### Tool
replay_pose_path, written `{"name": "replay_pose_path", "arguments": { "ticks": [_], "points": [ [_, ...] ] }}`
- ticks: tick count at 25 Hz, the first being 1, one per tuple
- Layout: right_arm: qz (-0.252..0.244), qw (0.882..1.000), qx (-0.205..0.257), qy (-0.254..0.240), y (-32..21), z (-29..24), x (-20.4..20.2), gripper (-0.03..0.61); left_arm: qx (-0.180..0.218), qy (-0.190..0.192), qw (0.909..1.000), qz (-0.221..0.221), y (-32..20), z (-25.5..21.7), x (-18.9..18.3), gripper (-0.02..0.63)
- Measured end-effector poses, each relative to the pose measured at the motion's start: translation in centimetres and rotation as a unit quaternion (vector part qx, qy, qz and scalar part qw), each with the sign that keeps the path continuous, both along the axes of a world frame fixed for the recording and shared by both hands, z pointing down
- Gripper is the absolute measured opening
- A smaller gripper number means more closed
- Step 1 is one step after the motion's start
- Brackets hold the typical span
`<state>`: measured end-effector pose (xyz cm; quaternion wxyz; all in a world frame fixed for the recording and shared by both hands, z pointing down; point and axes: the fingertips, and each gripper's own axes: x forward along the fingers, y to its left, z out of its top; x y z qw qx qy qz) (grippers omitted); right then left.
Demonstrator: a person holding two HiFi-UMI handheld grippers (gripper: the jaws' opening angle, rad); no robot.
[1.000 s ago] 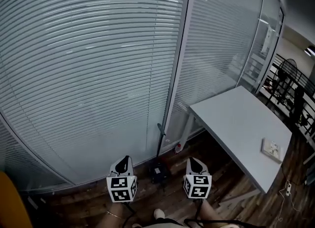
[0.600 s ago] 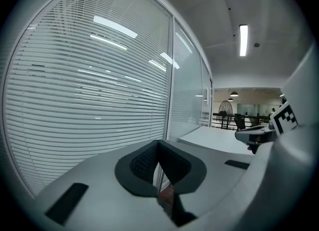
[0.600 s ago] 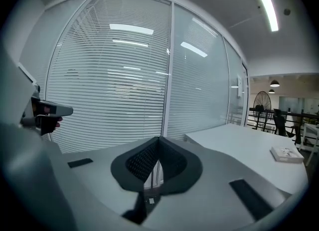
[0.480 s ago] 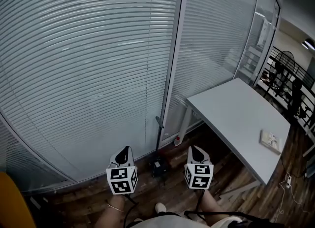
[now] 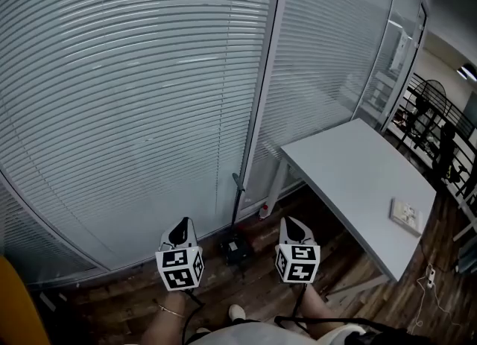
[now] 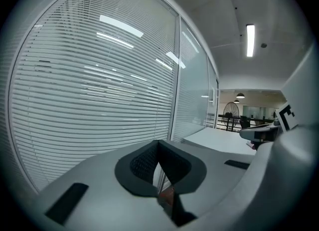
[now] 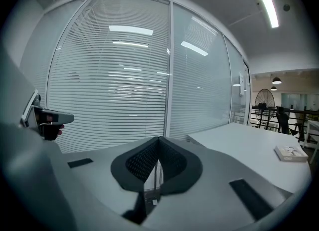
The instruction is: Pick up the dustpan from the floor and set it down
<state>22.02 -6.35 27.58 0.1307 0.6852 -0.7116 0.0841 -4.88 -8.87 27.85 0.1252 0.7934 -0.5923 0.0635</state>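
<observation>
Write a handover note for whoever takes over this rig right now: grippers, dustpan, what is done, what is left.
Left gripper: fingers shut, nothing between them, held above the floor.
Right gripper: fingers shut, empty, beside the left one.
Dustpan: on the wood floor ahead of and between the two grippers, at the foot of the glass partition, long handle upright. Neither gripper touches it.
Done: nothing yet; the dustpan is not picked up.
Left: open a gripper, reach down, grip the handle, lift, set it down.

Head view downward; all toward blinds
</observation>
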Motion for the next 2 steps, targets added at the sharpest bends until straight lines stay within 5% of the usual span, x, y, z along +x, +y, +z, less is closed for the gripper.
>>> {"name": "replay_pose_path", "arguments": {
  "ticks": [2],
  "points": [
    [-0.002,1.0,0.001,-0.009,0.03,-0.25,0.13,0.031,-0.003,-0.001,1.0,-0.005,-0.02,0.02,-0.03,0.009]
  ]
}}
